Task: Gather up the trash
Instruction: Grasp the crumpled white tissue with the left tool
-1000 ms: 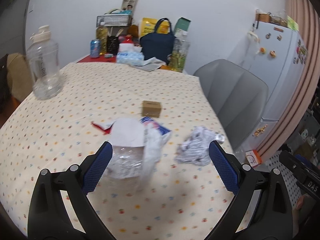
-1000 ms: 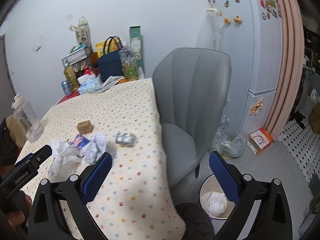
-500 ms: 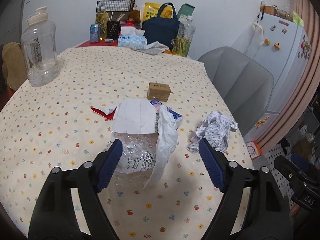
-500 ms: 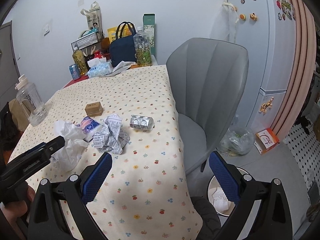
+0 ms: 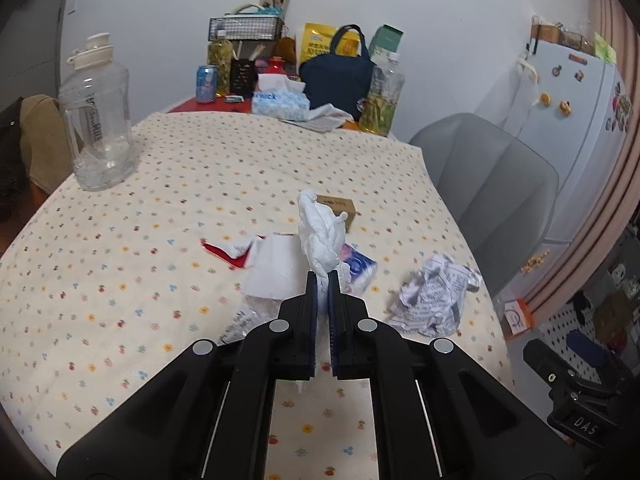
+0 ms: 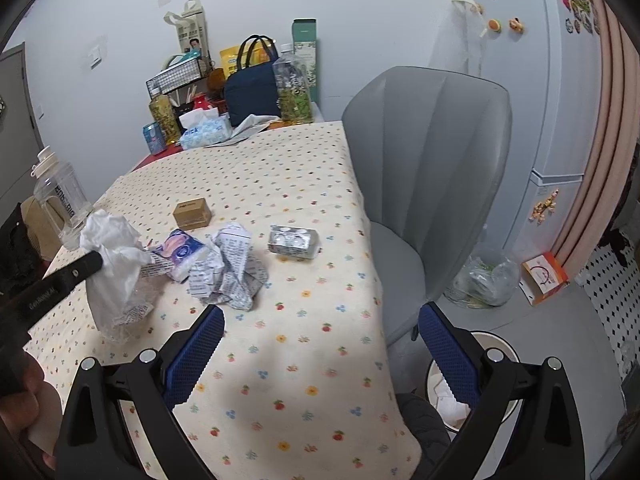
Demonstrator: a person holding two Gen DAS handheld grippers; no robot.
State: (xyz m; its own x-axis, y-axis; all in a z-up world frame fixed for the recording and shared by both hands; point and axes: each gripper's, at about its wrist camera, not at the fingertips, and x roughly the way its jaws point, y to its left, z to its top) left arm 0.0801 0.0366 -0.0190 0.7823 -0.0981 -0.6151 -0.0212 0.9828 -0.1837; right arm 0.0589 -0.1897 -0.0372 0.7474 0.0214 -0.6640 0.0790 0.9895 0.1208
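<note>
My left gripper [image 5: 322,280] is shut on a crumpled white tissue [image 5: 322,232], which stands up from the jaws above the table; it also shows in the right wrist view [image 6: 114,240]. Under it lie a clear plastic wrapper [image 6: 124,312], a white paper sheet [image 5: 272,270], a red scrap [image 5: 224,252] and a blue packet [image 5: 358,268]. A crumpled printed paper [image 6: 232,272] and a blister pack [image 6: 294,242] lie to the right. My right gripper [image 6: 320,344] is open and empty over the table's near right edge. A white bin [image 6: 492,344] with paper stands on the floor.
A small brown box [image 6: 192,212] sits behind the trash. A big clear water jug [image 5: 98,120] stands at left. Bottles, a tissue box [image 5: 280,102] and a navy bag [image 5: 336,76] crowd the far end. A grey chair [image 6: 424,184] is at the right edge, a fridge [image 6: 560,80] beyond.
My left gripper has closed from wide open onto the white tissue and raised it off the pile. My right gripper has moved a little closer to the table, still open.
</note>
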